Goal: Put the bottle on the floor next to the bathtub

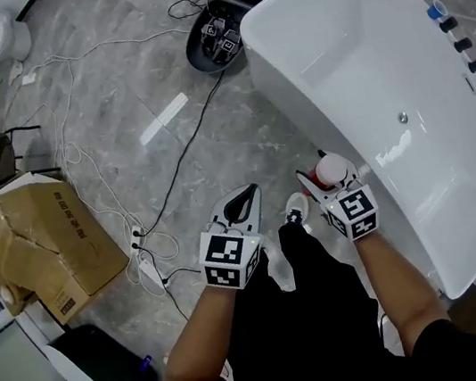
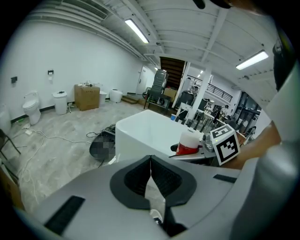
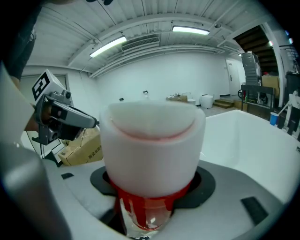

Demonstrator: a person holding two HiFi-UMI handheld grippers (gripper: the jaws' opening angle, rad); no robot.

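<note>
Head view: right gripper holds bottle up above floor, close by tub edge. Left gripper near it.
Left gripper view: jaws pressed together, nothing between.
Right gripper view: jaws squeeze bottle – red part, under white cap.

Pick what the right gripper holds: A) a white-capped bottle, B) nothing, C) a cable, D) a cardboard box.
A: the right gripper view shows the right gripper with its jaws clamped on the white-capped bottle, just below the cap.
</note>
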